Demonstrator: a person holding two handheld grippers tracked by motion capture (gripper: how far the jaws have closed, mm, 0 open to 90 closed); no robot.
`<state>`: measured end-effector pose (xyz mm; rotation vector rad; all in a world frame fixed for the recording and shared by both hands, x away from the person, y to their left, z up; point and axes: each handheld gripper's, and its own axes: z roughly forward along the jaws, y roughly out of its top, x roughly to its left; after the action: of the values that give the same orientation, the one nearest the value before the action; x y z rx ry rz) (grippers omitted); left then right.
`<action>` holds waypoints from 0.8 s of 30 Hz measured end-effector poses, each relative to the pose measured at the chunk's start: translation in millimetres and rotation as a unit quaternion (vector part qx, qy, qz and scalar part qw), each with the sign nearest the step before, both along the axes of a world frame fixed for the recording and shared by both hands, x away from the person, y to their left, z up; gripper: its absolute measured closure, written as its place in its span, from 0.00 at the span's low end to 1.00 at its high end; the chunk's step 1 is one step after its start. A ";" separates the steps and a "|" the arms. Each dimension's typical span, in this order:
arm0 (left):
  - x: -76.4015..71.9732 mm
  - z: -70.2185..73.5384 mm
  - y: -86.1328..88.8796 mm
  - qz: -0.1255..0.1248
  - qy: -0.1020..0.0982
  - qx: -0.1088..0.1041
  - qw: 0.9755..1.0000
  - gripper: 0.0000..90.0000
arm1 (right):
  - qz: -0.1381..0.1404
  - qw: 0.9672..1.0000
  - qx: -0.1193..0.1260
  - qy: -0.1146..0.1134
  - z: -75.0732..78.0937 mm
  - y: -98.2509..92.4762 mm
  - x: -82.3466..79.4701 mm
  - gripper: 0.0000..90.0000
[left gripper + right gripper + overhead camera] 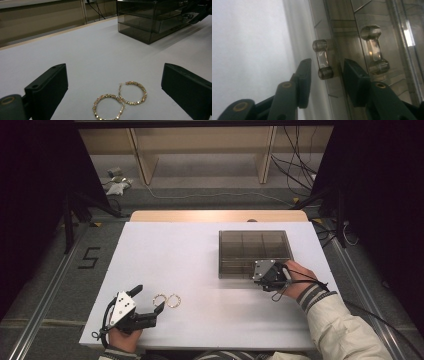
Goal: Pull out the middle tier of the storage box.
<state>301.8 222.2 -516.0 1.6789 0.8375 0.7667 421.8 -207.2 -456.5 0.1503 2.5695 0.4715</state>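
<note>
1. A smoky, translucent plastic drawer box [255, 251] stood on the right half of the white tabletop [190, 255], toward its far side; the left gripper view showed it [150, 20] with stacked drawer fronts.
2. In the right gripper view, a clear dumbbell-shaped drawer handle [322, 59] sat between the two black jaws, which stood part-open on either side of it and did not visibly touch it. A second, similar handle [374, 50] showed beyond the far jaw.
3. The right gripper [269, 274], held in the person's right hand [300, 279], was pressed up against the near front edge of that box.
4. Two gold, studded hoop earrings [166, 300] lay flat on the tabletop near its front left, touching each other side by side [120, 100].
5. The left gripper [148, 299] rested low on the tabletop just left of the earrings, its jaws spread wide, with the hoops lying ahead between them and touching neither.
6. The person's left hand [122, 337] gripped it from the near edge, and a cream sleeve [345, 330] covered the right forearm.
</note>
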 end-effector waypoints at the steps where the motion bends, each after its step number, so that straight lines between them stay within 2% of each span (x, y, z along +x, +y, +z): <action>1: 0.0 0.0 0.0 0.000 0.000 0.000 1.000 0.07 | 0.000 1.000 0.000 0.000 0.0 0.0 0.0 0.69; 4: -0.2 0.0 0.0 0.000 0.000 0.000 1.000 0.07 | -0.006 1.000 -0.007 -0.009 -0.3 1.1 0.1 0.74; 11: -0.5 0.3 0.0 0.001 -0.001 -0.001 1.000 0.07 | -0.006 1.000 -0.008 -0.006 2.6 1.3 -1.3 0.75; 19: -0.5 0.3 0.1 0.001 -0.002 0.000 1.000 0.07 | -0.009 1.000 -0.005 0.016 7.9 -1.1 -11.7 0.75; 24: -0.6 0.2 -0.3 0.002 -0.001 0.001 1.000 0.08 | 0.001 1.000 -0.011 0.026 9.2 -0.9 -18.3 0.75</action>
<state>301.2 221.9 -515.7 1.6779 0.8391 0.7713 403.5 -208.1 -447.3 0.1546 2.6247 0.4445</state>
